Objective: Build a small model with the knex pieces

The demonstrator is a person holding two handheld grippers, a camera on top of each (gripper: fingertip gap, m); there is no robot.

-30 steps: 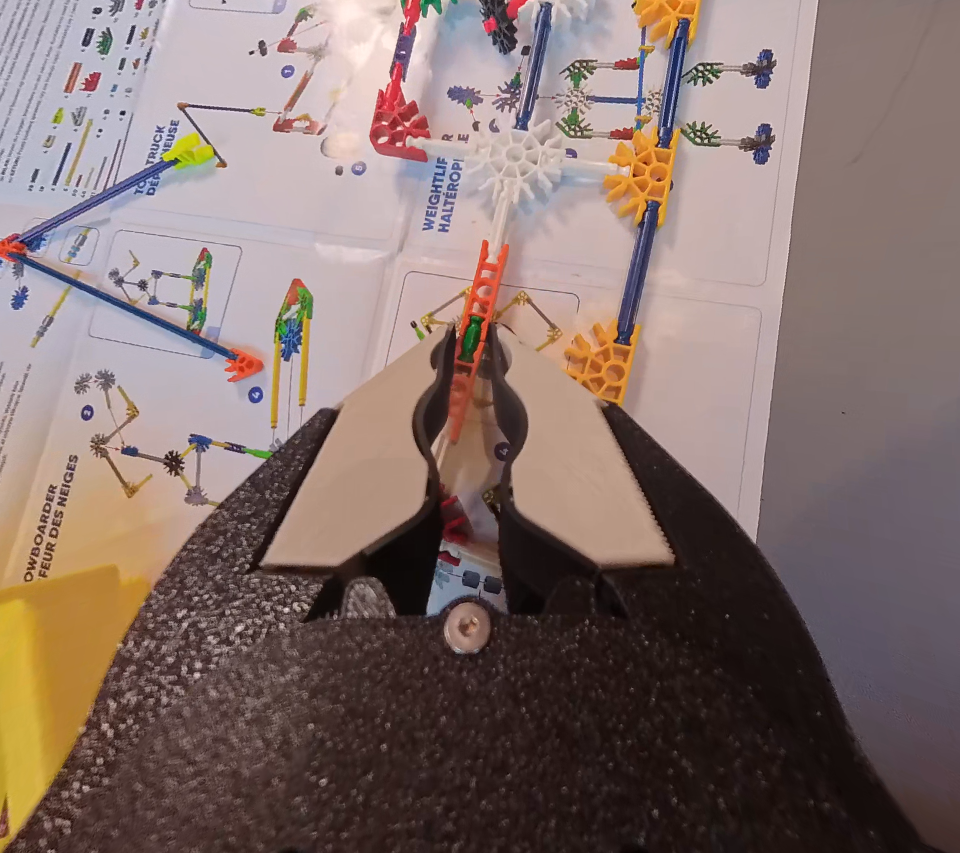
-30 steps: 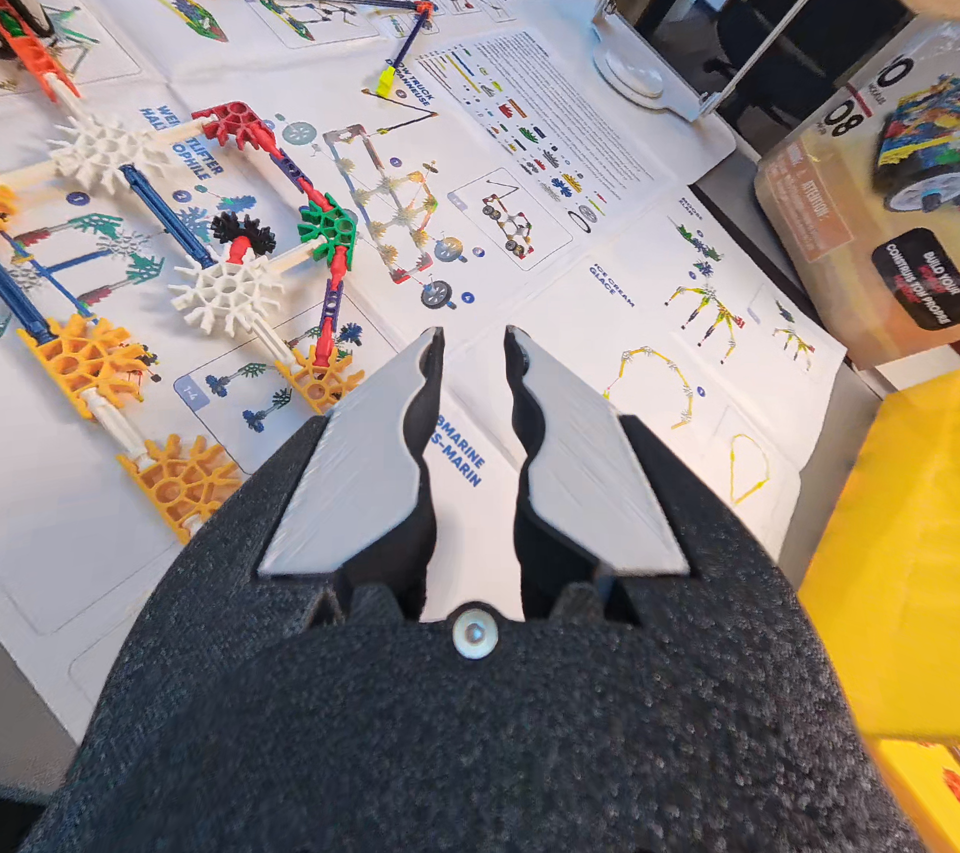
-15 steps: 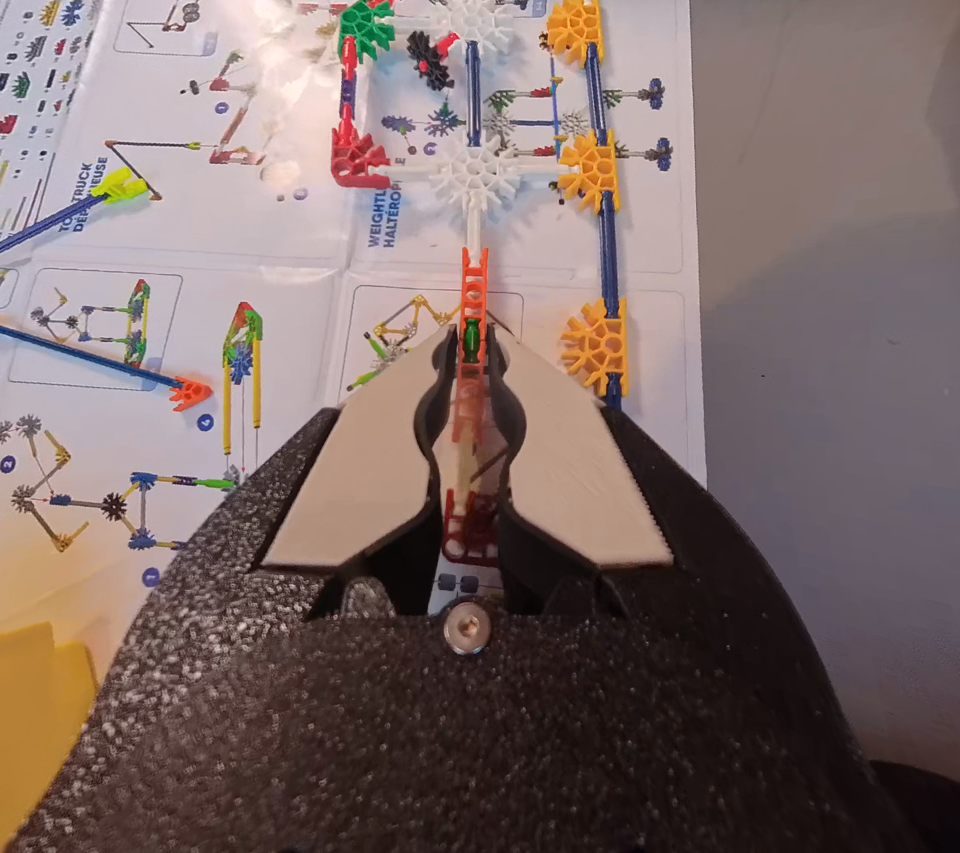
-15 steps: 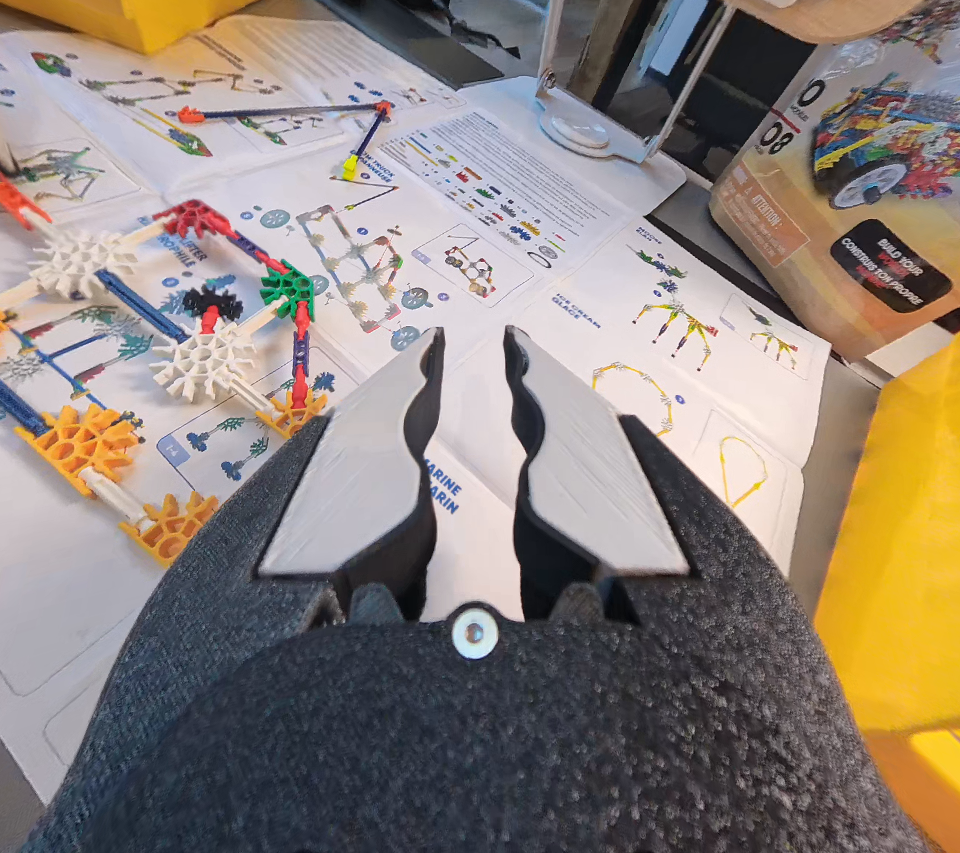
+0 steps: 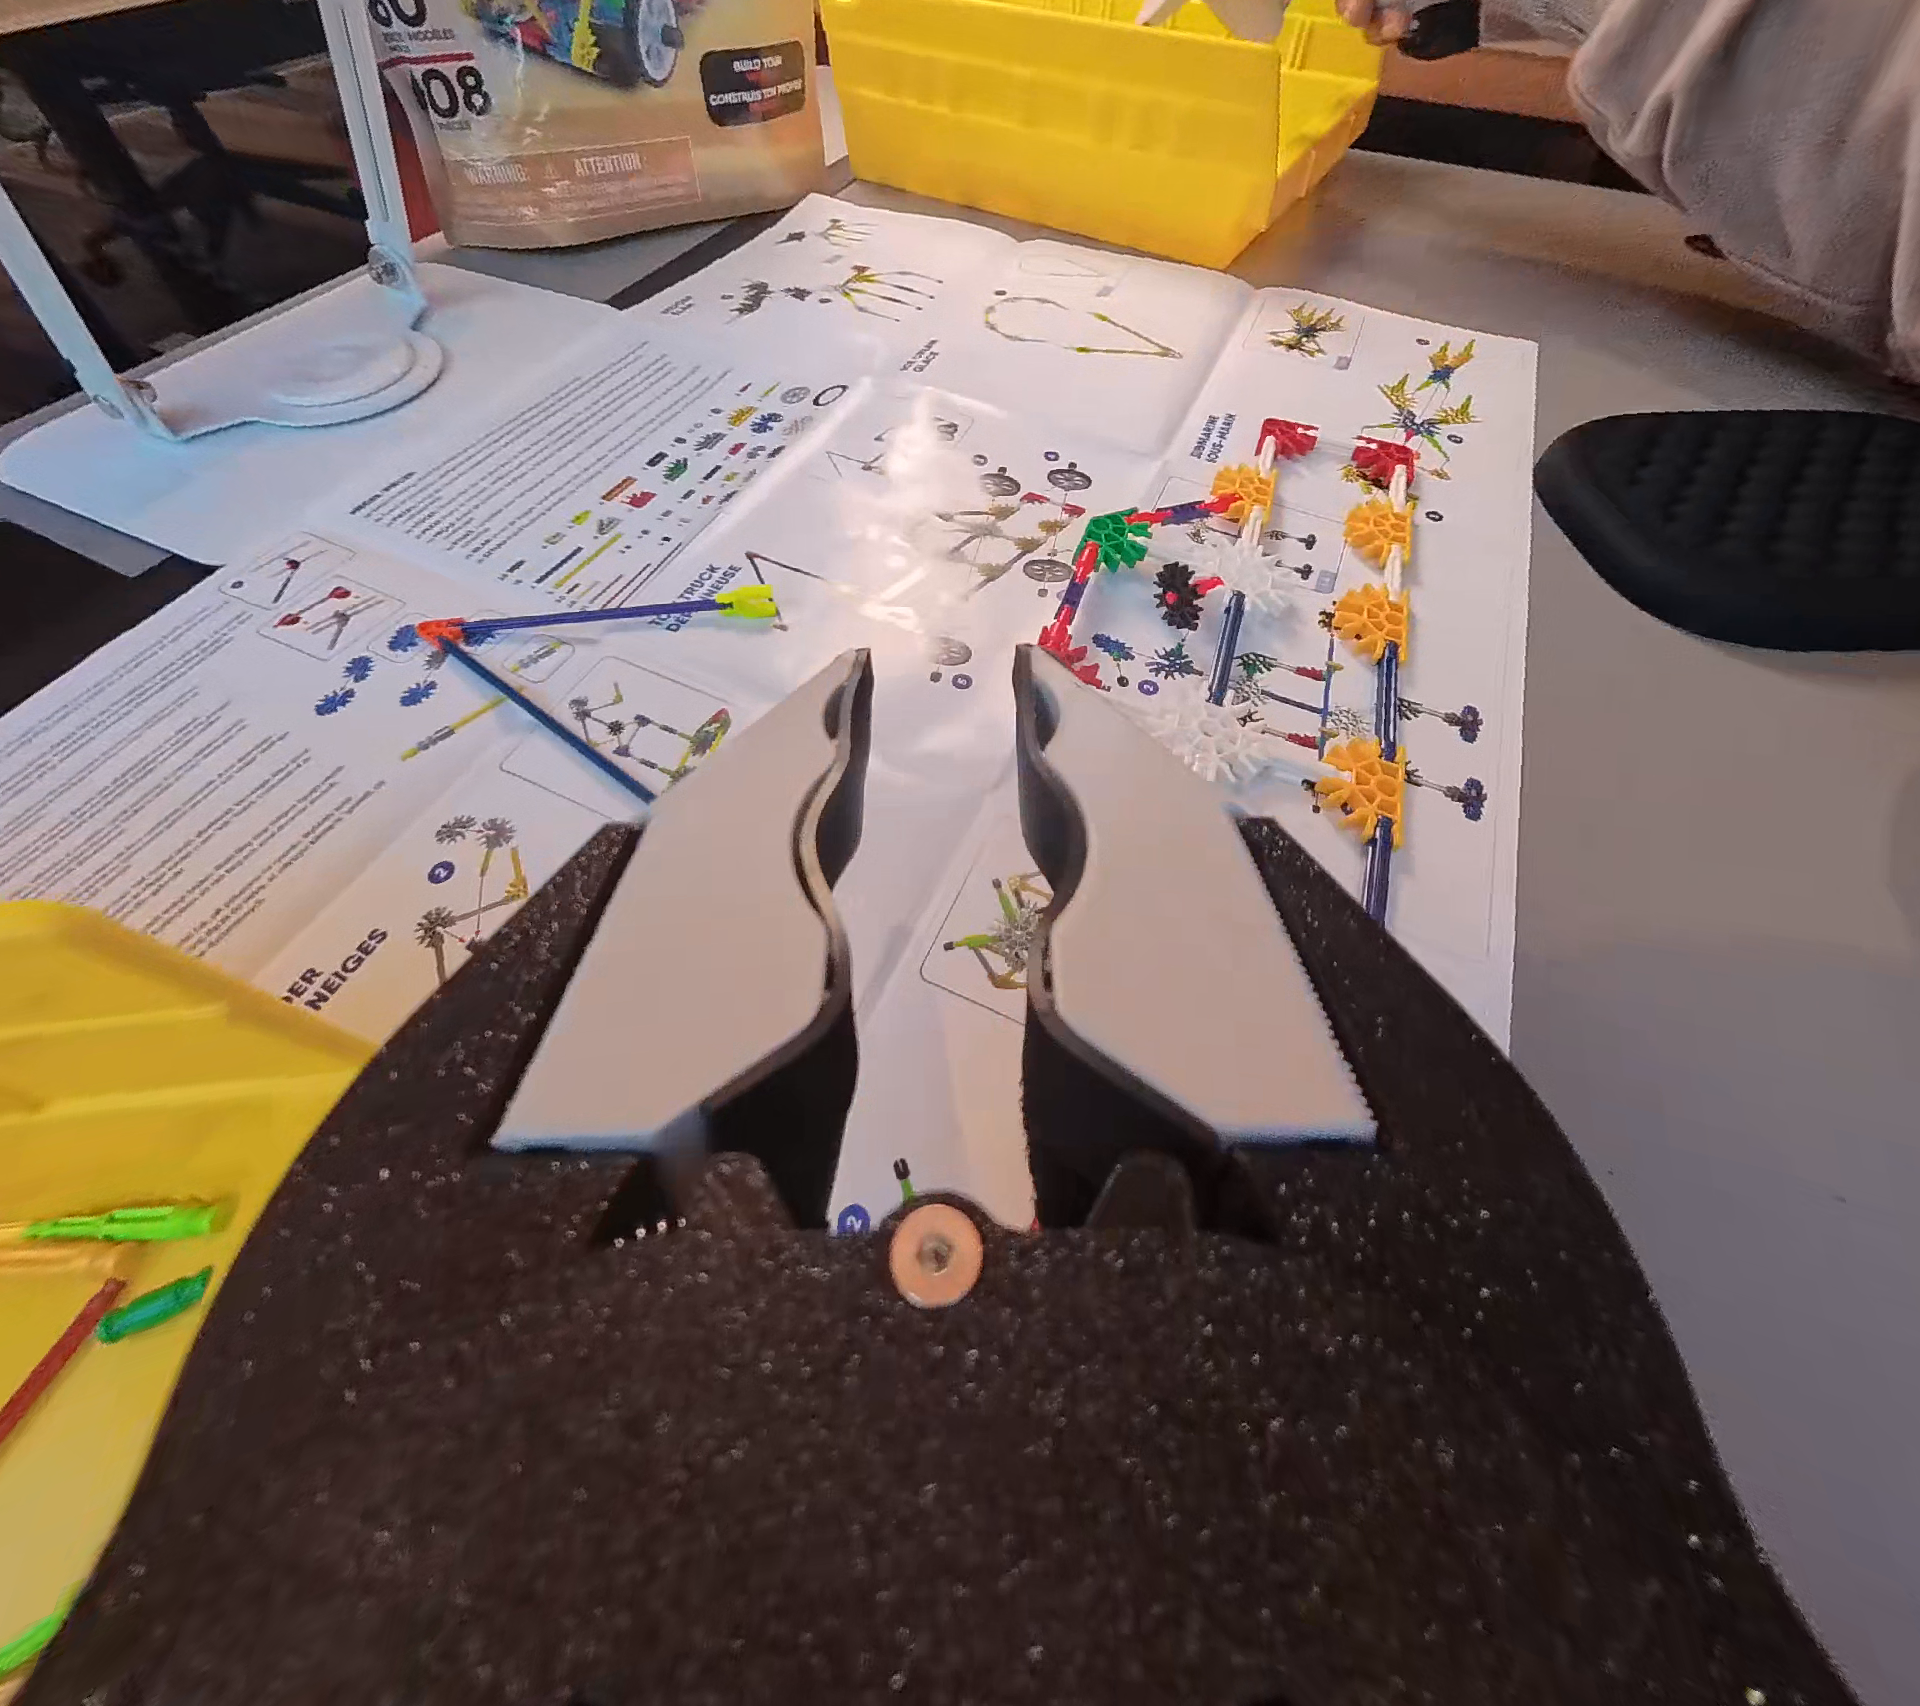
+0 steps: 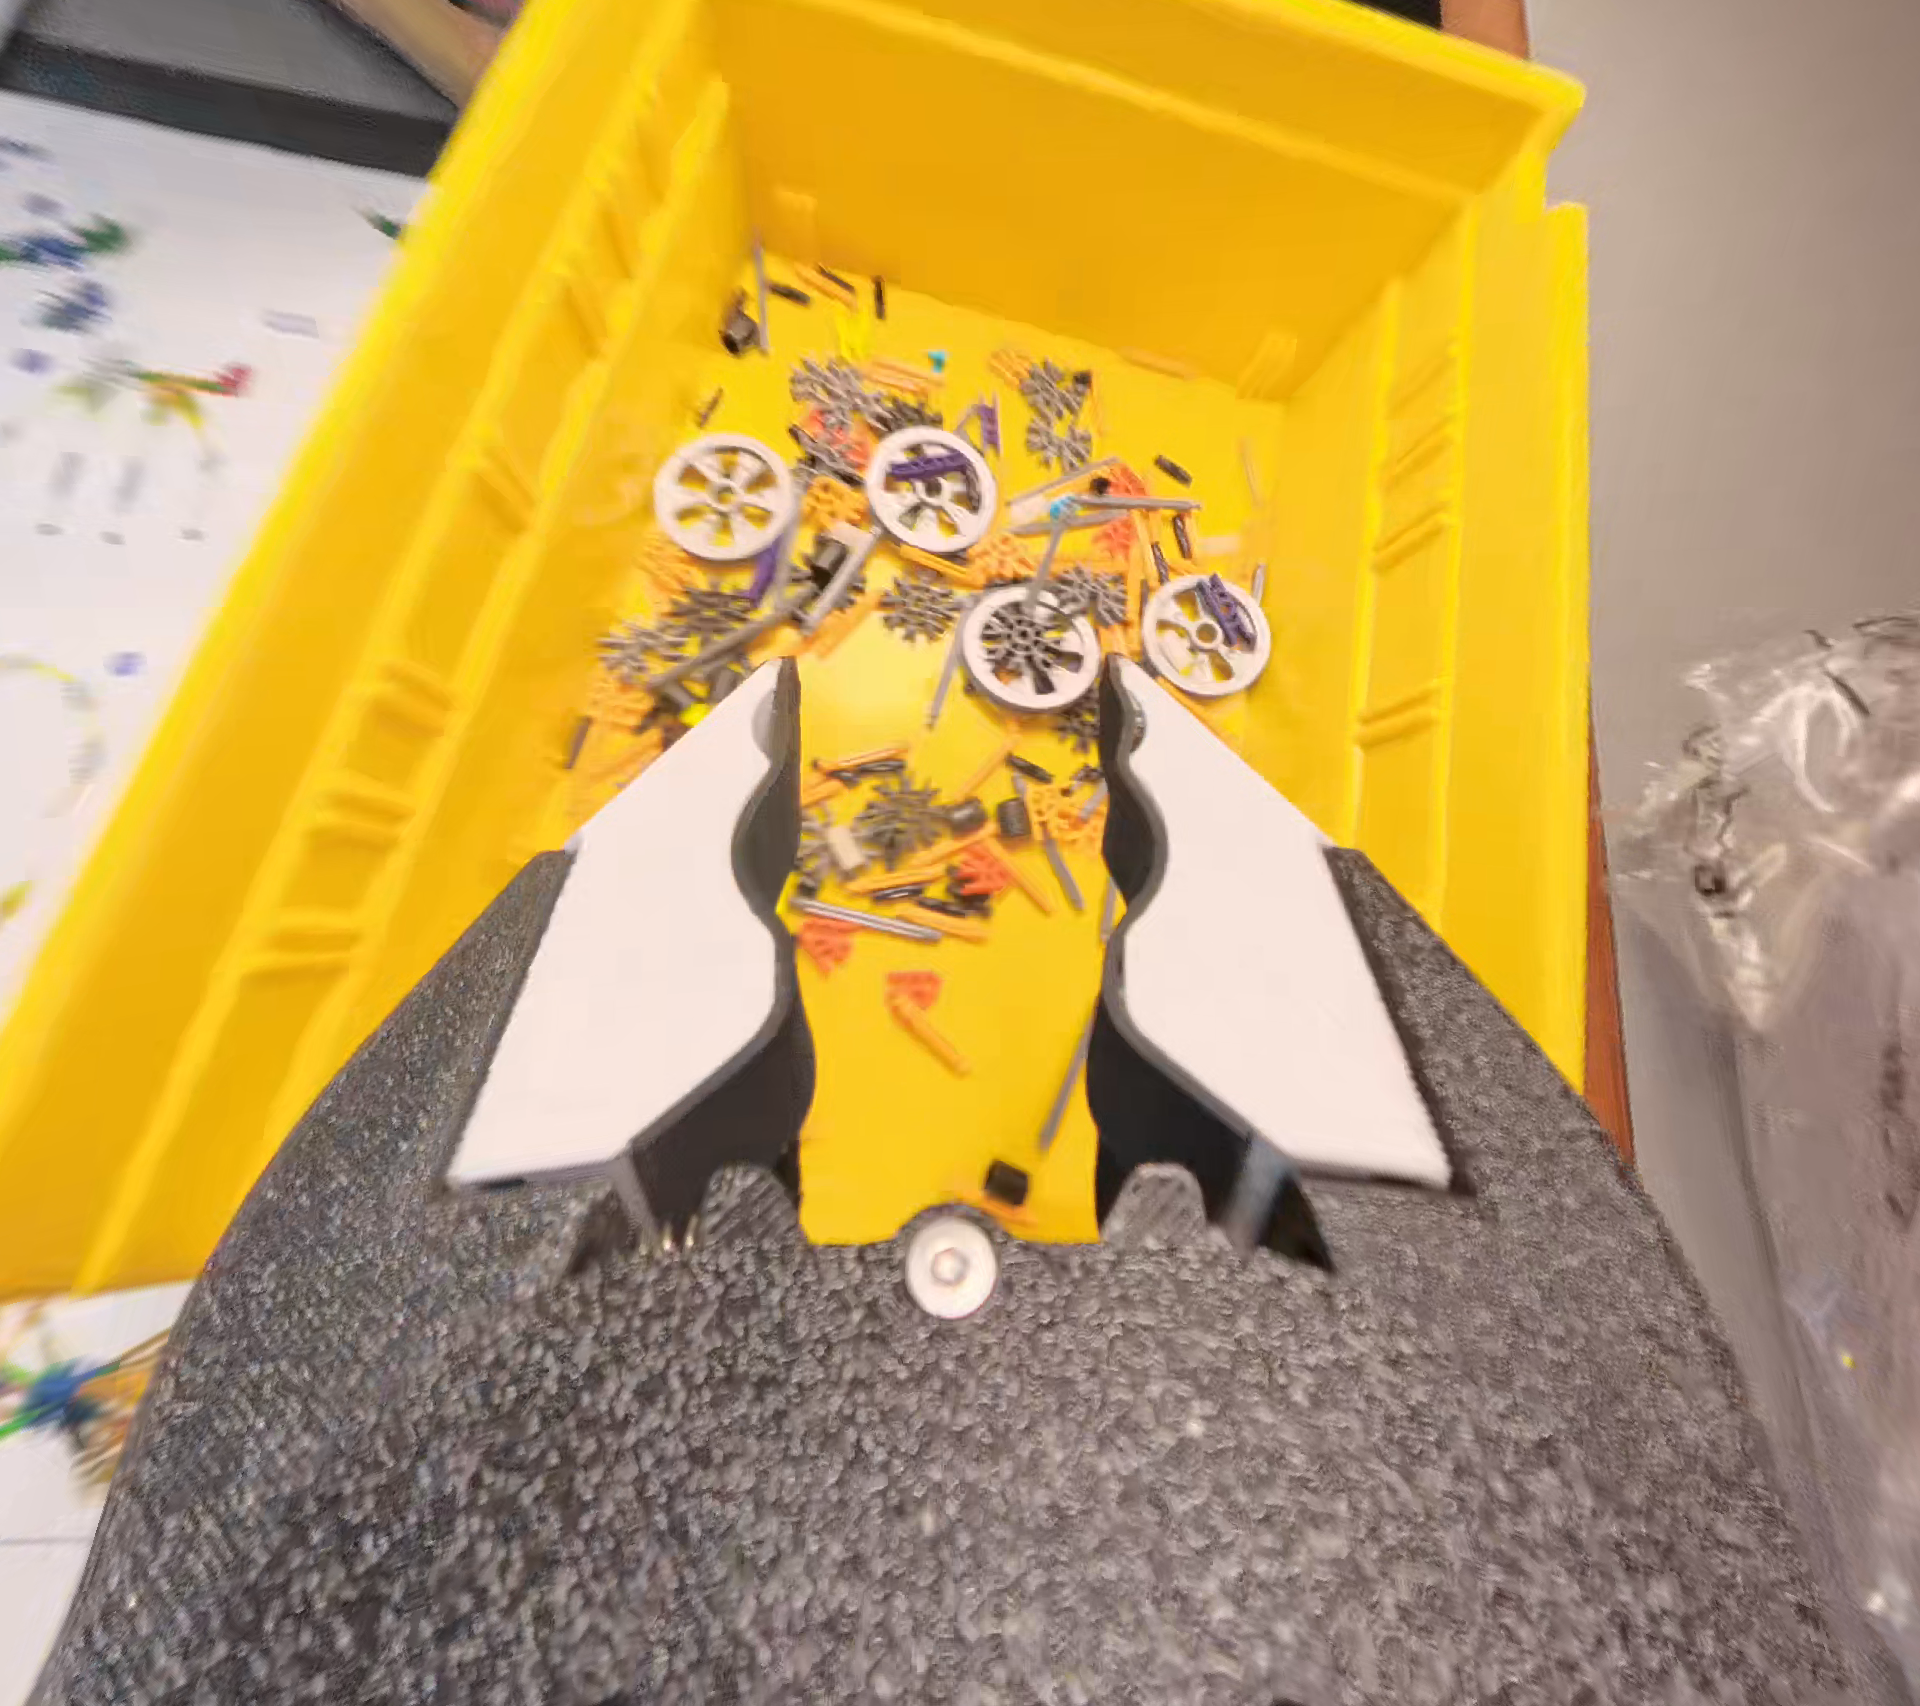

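Now that the left gripper [image 5: 940, 685] has let go of the rod-and-connector frame [image 5: 1283, 617] on the instruction sheet [image 5: 727, 451], both jaws gape empty, the right gripper [image 6: 951, 680] over the yellow bin [image 6: 499, 576] holding 4 wheels.

I am at a work desk in what looks like an office or hobby lab, not a home kitchen or shop. A grey tabletop [image 5: 1683, 877] carries a big unfolded instruction sheet [image 5: 727, 451] printed with building diagrams, and on it at two o'clock lies a half-built model of coloured plastic rods and connectors [image 5: 1299, 617]. At twelve o'clock stands a yellow parts bin [image 5: 1049, 87], its floor strewn with small grey wheels and orange pieces [image 6: 935, 617]. At eleven o'clock sits the construction set's box [image 5: 623, 15], and at ten o'clock a white stand [image 5: 312, 368] bearing a clipboard. A black chair seat [image 5: 1745, 513] shows at three o'clock.
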